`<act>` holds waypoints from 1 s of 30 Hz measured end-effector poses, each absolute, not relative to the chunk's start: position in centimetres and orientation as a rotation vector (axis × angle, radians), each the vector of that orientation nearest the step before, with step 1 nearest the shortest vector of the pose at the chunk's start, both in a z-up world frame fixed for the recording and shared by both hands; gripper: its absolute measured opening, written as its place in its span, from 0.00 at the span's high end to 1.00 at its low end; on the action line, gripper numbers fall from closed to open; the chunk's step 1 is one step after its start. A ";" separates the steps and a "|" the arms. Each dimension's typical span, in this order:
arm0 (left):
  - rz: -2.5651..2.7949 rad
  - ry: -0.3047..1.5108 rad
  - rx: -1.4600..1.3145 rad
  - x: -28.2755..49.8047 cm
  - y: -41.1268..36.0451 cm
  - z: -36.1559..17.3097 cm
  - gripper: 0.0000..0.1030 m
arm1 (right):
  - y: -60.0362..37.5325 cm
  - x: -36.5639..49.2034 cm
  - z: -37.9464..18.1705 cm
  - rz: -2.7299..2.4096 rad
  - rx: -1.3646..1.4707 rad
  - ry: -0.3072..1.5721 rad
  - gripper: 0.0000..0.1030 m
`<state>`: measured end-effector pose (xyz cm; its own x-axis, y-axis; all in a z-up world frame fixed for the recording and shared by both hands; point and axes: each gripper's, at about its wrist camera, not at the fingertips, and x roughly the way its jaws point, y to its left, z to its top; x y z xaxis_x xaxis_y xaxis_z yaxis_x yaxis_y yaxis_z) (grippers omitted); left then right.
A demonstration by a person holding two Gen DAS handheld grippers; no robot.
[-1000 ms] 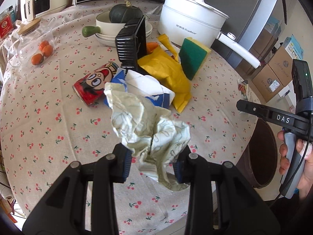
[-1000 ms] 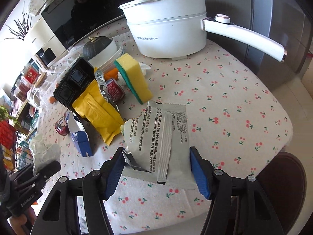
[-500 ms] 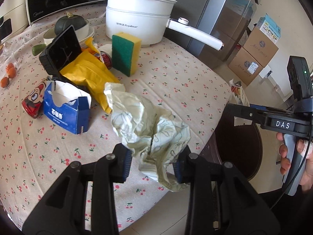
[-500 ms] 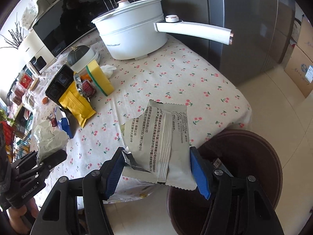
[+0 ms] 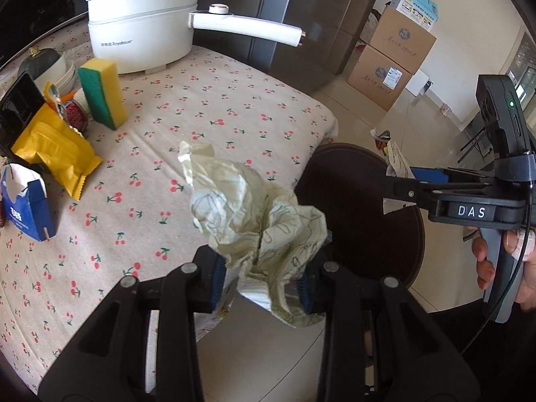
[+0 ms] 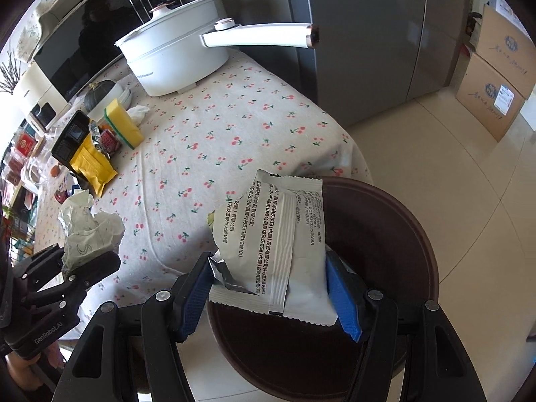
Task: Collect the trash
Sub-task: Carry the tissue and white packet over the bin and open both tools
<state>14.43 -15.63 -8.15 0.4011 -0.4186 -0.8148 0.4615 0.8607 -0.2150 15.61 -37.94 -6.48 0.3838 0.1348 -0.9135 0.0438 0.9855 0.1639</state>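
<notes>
My left gripper [image 5: 259, 283] is shut on a crumpled pale green paper wad [image 5: 254, 214], held over the table's near edge, just left of the dark brown bin [image 5: 361, 221]. In the right wrist view the same wad [image 6: 88, 231] shows at the left in the left gripper [image 6: 85, 264]. My right gripper [image 6: 271, 296] is shut on a white printed snack wrapper [image 6: 278, 248], which hangs over the round brown bin [image 6: 395, 234] on the floor. The right gripper [image 5: 418, 184] also shows from the side above the bin, with the wrapper [image 5: 397, 164] poking out.
The cherry-print tablecloth [image 5: 207, 114] carries a white pot with a long handle [image 5: 144, 23], a yellow-green sponge [image 5: 100, 92], a yellow packet [image 5: 57, 149], a blue carton [image 5: 28, 211], a black tray [image 5: 18, 107]. Cardboard boxes [image 5: 392, 60] stand by the wall; a hand [image 5: 502, 261] grips the right handle.
Both grippers have swung away from the table's middle toward the brown bin, each keeping its trash. The wrapper now hangs over the bin; the paper wad is at the table's edge.
</notes>
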 end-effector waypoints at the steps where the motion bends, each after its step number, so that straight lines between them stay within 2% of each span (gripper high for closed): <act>1: -0.572 1.017 0.058 14.2 -16.3 -8.3 0.64 | -38.5 15.3 -6.6 0.048 0.169 1.180 0.34; 14: -0.716 1.040 0.153 13.1 -23.4 -10.5 0.64 | -45.5 12.1 -8.0 -0.064 0.210 1.204 0.33; 17: -0.726 1.024 0.167 12.9 -24.4 -10.8 0.61 | -46.4 11.7 -8.2 -0.077 0.219 1.207 0.33; 18: -0.731 1.012 0.172 12.9 -24.7 -10.8 0.55 | -46.6 11.7 -8.3 -0.080 0.221 1.209 0.33; 19: -0.728 0.998 0.176 12.8 -24.9 -10.8 0.42 | -46.8 11.7 -8.4 -0.082 0.222 1.211 0.33; 21: -0.710 0.973 0.186 12.7 -25.2 -10.6 0.26 | -47.1 11.5 -8.5 -0.086 0.221 1.213 0.33; 23: -0.695 0.958 0.199 12.8 -25.4 -10.5 0.22 | -47.2 11.5 -8.5 -0.088 0.219 1.215 0.33; 24: -0.683 0.958 0.211 12.9 -25.5 -10.5 0.12 | -47.3 11.5 -8.6 -0.089 0.218 1.216 0.33; 25: -0.671 0.952 0.221 13.0 -25.5 -10.5 0.07 | -47.4 11.4 -8.6 -0.090 0.217 1.217 0.33; 28: -0.645 0.938 0.244 13.1 -25.4 -10.5 0.07 | -47.4 11.5 -8.8 -0.091 0.214 1.221 0.33; 30: -0.638 0.928 0.244 13.2 -25.3 -10.4 0.00 | -47.3 11.6 -8.9 -0.091 0.211 1.223 0.33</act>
